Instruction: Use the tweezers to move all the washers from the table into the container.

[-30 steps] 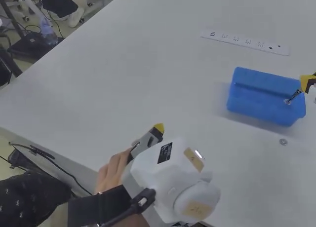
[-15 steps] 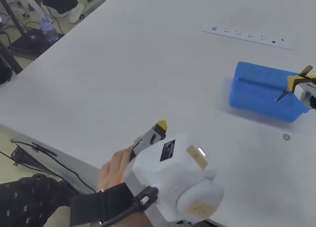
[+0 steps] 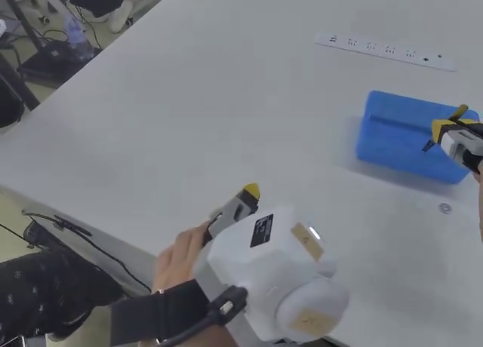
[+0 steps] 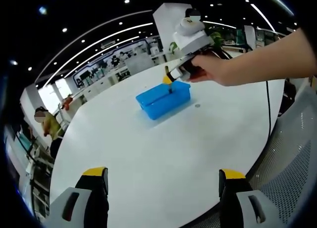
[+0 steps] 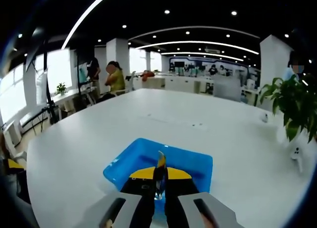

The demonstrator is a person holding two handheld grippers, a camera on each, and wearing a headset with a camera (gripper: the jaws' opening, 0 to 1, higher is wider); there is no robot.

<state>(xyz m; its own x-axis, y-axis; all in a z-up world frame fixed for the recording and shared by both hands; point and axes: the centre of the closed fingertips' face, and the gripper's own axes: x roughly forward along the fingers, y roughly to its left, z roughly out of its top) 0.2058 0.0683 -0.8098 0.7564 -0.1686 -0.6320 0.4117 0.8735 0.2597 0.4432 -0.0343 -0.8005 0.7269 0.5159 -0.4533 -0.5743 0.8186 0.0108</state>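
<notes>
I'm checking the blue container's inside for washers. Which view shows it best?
The right gripper view: it looks into the container from close above, though the tweezers cover its middle. The head view shows it obliquely, near the picture's edge; the left gripper view shows it small and distant.

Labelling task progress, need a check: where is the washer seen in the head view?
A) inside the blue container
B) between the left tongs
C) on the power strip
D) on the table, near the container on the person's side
D: the washer lies flat on the bare table, apart from the blue container, off its near side.
</notes>
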